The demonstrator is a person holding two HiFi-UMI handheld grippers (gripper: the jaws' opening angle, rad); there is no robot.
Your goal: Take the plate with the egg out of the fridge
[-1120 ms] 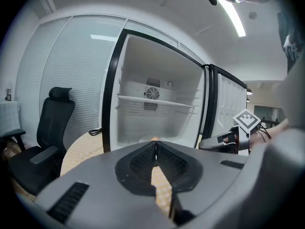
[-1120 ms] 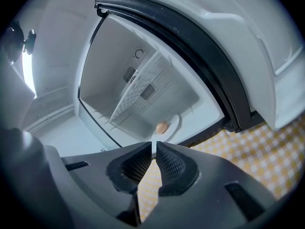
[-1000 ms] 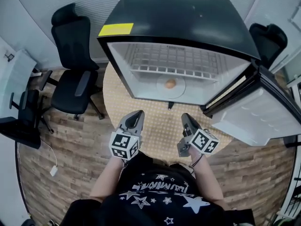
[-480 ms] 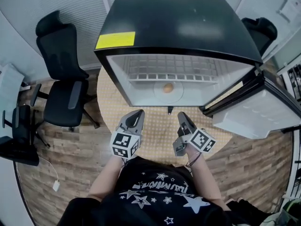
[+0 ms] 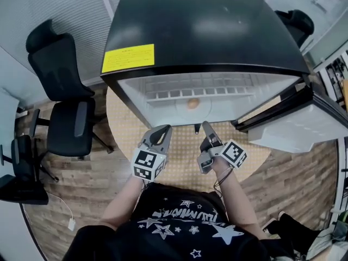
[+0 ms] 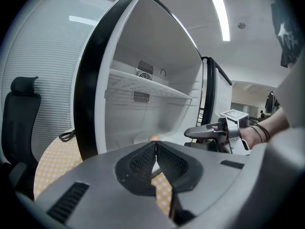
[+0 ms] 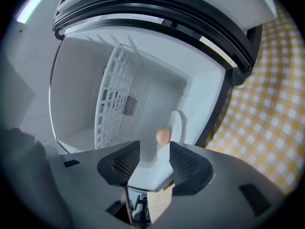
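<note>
"Plate (image 5: 180,107) with the egg (image 5: 192,103), where was it?"

"On the fridge (image 5: 206,31) floor, near the front, ahead of both grippers and apart from them."

"Which one was better placed?"

"The right gripper (image 7: 153,159), I judged (it was rolled sideways). Its jaws had just been opening with nothing between them, and the egg was framed straight ahead. The left gripper (image 6: 155,157) was pinched closed, empty."

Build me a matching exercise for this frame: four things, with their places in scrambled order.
1 egg
2 yellow label
3 fridge door
4 checked tabletop

A swung open, on the right
B on the white plate
C under the fridge
D on the fridge's top, front left corner

Pairs: 1-B, 2-D, 3-A, 4-C
</note>
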